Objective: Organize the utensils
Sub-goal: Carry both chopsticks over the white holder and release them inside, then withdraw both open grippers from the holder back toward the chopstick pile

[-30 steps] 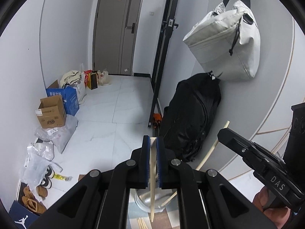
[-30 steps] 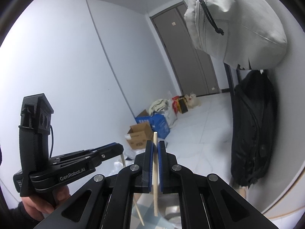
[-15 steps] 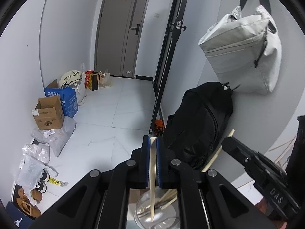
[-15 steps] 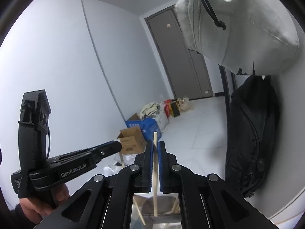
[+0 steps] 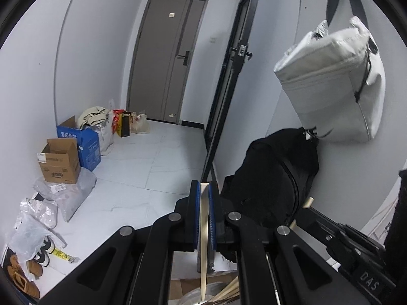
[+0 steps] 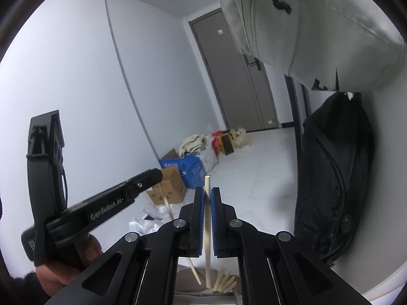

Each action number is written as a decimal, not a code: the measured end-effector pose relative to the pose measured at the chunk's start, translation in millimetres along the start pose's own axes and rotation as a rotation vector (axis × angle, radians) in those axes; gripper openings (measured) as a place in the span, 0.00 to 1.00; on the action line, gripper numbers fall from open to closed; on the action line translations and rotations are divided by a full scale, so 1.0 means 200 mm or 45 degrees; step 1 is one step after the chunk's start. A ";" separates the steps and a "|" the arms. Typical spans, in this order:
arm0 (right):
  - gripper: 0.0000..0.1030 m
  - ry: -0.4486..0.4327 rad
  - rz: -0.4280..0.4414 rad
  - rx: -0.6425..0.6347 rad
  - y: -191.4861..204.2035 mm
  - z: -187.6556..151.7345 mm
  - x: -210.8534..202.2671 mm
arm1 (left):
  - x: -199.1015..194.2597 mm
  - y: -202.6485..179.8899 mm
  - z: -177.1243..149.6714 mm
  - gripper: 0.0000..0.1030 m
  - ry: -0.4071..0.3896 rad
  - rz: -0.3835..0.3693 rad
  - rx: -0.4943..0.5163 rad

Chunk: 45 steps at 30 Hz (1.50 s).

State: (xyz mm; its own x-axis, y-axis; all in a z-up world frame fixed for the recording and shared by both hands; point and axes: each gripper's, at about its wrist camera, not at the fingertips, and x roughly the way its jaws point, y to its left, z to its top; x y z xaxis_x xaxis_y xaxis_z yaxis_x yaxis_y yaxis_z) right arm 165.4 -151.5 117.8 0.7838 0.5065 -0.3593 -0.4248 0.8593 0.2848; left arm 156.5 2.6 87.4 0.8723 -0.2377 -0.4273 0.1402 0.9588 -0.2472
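My left gripper point(image 5: 203, 188) is shut on a pale wooden chopstick point(image 5: 203, 241) held nearly upright. Its lower tip hangs just over a round metal container point(image 5: 193, 296) that holds several more chopsticks point(image 5: 229, 291). My right gripper point(image 6: 207, 190) is shut on a second chopstick point(image 6: 207, 228), also upright, above the chopsticks point(image 6: 225, 282) in the container. Each gripper shows in the other's view: the right gripper point(image 5: 311, 209) at the lower right, the left gripper point(image 6: 156, 175) at the left with a hand point(image 6: 63, 267) on its grip.
A black backpack point(image 5: 269, 178) leans on the wall just beyond the grippers, and a white bag point(image 5: 330, 84) hangs above it. Cardboard boxes point(image 5: 59, 161), plastic bags and shoes line the left wall. A black door frame point(image 5: 223, 96) and a grey door point(image 5: 165, 58) stand further back.
Both grippers moved across and slightly down with their chopsticks still held. The metal container has slid to the bottom edge of the left view, and the bags sit further right.
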 end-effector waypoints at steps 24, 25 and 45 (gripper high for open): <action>0.04 0.166 0.042 0.029 -0.02 -0.23 0.10 | 0.05 -0.01 -0.15 0.03 0.176 -0.163 0.053; 0.04 0.183 0.041 0.033 -0.03 -0.25 0.11 | 0.05 -0.01 -0.15 0.03 0.189 -0.165 0.056; 0.38 0.185 -0.006 0.187 -0.13 -0.33 -0.14 | -0.18 0.01 -0.22 0.41 0.253 -0.102 -0.009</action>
State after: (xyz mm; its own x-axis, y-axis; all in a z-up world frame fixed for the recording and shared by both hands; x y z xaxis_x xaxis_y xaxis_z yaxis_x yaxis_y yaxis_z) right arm 124.3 -183.4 61.5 0.7077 0.5162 -0.4823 -0.3420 0.8477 0.4054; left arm 105.5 7.0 64.1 0.7489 -0.3399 -0.5689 0.2016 0.9346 -0.2931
